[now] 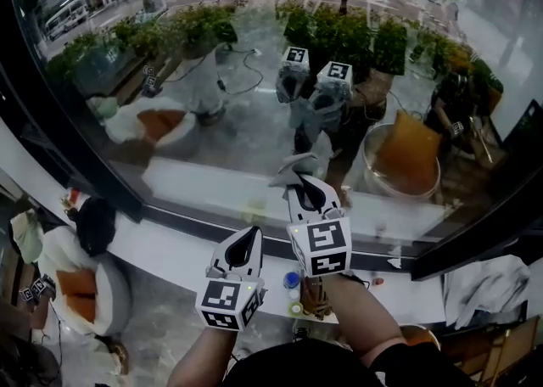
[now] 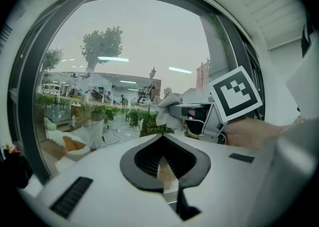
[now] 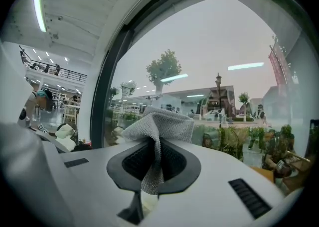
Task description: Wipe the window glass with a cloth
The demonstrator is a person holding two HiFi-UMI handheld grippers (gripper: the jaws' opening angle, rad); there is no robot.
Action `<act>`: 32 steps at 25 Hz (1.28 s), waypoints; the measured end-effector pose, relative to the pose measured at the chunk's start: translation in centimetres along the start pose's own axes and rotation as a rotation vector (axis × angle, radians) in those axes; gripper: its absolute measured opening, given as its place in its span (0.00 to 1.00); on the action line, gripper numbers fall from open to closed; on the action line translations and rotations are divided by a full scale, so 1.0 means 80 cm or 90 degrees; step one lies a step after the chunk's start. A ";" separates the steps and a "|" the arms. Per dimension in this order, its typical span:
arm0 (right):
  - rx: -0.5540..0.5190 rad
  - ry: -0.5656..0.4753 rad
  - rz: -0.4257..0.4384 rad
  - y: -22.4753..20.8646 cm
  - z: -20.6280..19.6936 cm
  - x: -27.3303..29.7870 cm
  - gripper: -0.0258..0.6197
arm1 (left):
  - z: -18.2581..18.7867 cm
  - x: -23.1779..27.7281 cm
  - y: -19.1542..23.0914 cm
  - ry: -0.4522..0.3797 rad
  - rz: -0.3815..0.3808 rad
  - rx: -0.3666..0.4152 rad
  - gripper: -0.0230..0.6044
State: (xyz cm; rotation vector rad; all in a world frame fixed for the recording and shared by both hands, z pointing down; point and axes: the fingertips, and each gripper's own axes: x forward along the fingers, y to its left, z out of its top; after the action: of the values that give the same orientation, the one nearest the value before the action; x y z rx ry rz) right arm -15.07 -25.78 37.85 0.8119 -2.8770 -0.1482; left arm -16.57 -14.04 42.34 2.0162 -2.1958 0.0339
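The one grey cloth (image 3: 158,127) is pinched in the right gripper (image 1: 306,187), its jaws clenched on it, with a bunch fanning out past the tips, close to the window glass (image 1: 254,80). The left gripper (image 1: 251,239), second of the two, sits nearer and to the left, jaws together and empty. A dark frame (image 1: 72,143) borders the pane on the left and near side; bare glass spreads far, left and right.

Right gripper (image 1: 304,183), fingers closed on a grey cloth (image 1: 302,163), with the cloth against the window glass (image 1: 254,80). Left gripper (image 1: 250,239) sits lower, just to its left, over the white sill (image 1: 161,248).
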 end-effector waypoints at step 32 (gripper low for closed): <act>0.034 0.002 -0.103 -0.079 0.001 0.048 0.10 | 0.025 0.077 -0.009 0.032 -0.116 0.077 0.05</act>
State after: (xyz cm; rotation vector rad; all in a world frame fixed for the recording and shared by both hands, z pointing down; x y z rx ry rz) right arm -15.06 -33.17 37.33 1.0528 -2.8210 -0.0881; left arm -16.51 -20.44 41.11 2.2463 -2.0163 0.1978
